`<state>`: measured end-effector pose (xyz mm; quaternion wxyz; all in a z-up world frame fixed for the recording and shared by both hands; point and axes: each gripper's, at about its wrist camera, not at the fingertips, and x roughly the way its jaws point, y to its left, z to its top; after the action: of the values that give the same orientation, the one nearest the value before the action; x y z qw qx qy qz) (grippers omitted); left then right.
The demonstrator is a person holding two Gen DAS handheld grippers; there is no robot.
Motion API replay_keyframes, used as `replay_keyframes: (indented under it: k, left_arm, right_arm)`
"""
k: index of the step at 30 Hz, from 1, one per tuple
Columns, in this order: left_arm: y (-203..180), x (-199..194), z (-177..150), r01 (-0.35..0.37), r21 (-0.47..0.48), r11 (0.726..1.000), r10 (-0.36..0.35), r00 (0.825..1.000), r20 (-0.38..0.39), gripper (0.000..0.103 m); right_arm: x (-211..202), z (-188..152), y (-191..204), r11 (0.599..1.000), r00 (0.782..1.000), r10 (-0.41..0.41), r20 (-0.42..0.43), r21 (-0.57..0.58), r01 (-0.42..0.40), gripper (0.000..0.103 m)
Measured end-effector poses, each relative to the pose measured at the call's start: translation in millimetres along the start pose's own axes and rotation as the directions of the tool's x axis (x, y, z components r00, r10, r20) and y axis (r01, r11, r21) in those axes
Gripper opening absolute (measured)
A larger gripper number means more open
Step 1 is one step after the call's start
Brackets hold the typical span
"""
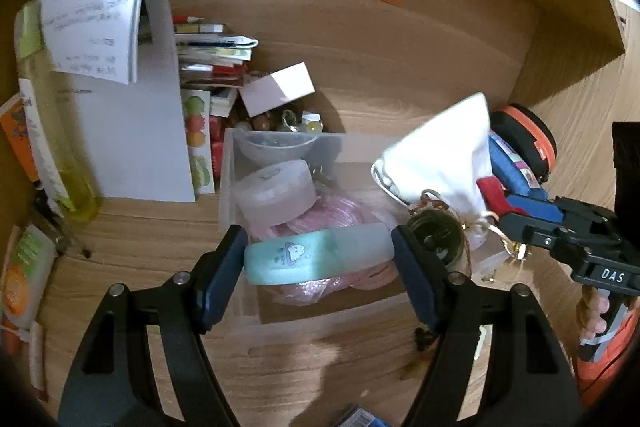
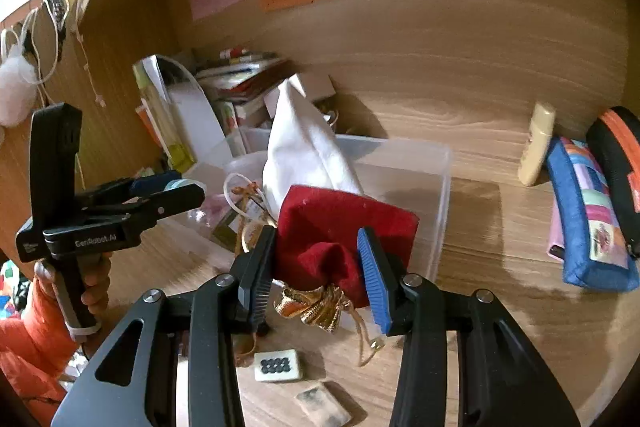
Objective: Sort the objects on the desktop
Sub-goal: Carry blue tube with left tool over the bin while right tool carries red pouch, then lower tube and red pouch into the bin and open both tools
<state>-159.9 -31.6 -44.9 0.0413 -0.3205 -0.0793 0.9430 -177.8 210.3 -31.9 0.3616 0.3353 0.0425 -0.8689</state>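
My left gripper (image 1: 319, 259) is shut on a mint-green and frosted case (image 1: 316, 257), held crosswise over the clear plastic bin (image 1: 280, 323). The bin holds a round frosted container (image 1: 276, 187), a pink coiled tube (image 1: 340, 211) and a small bowl (image 1: 276, 147). My right gripper (image 2: 316, 275) is shut on a red velvet pouch (image 2: 344, 227) with a gold ribbon (image 2: 316, 305), at the bin's near edge (image 2: 440, 187). A white cloth pouch (image 2: 304, 151) stands behind it; it also shows in the left wrist view (image 1: 440, 155).
A stack of books (image 1: 212, 59), a white box (image 1: 280, 87) and a white folder (image 1: 132, 115) stand behind the bin. A blue pencil case (image 2: 588, 223), an orange-black case (image 2: 620, 155) and a cream tube (image 2: 538, 143) lie right. A mahjong tile (image 2: 277, 365) lies near.
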Motion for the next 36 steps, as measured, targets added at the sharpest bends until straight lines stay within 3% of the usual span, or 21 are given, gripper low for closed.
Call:
replay_keyframes:
  k: [18, 20, 22, 29, 33, 36]
  left_arm:
    - [-1.3, 8.5, 2.1, -0.027, 0.079, 0.997, 0.026, 0.999, 0.021, 0.075]
    - [-2.7, 7.6, 0.9, -0.022, 0.089, 0.996, 0.021, 1.0, 0.02, 0.078]
    - [-4.4, 8.0, 0.4, -0.025, 0.099, 0.995, 0.023, 1.0, 0.019, 0.079]
    - [-8.1, 5.4, -1.4, -0.049, 0.119, 0.992, 0.045, 0.998, 0.038, 0.079]
    - [-7.5, -3.3, 1.5, -0.036, 0.107, 0.994, 0.029, 0.998, 0.061, 0.081]
    - [-10.5, -14.1, 2.7, -0.037, 0.109, 0.993, 0.028, 0.996, 0.083, 0.087]
  right_arm:
    - [24.1, 3.5, -3.0, 0.994, 0.995, -0.103, -0.002, -0.047, 0.103, 0.041]
    - [25.0, 2.8, -1.9, 0.992, 0.993, -0.116, -0.012, -0.056, 0.115, 0.045]
    - [28.6, 2.5, -1.6, 0.992, 0.991, -0.123, -0.058, -0.045, 0.121, 0.061]
    - [10.2, 2.2, 2.5, 0.99, 0.99, -0.137, -0.025, -0.049, 0.135, 0.061]
    - [-10.4, 1.7, 2.6, 0.986, 0.987, -0.161, 0.016, -0.033, 0.161, 0.072]
    - [-25.0, -1.2, 5.5, 0.982, 0.982, -0.184, 0.041, -0.035, 0.186, 0.074]
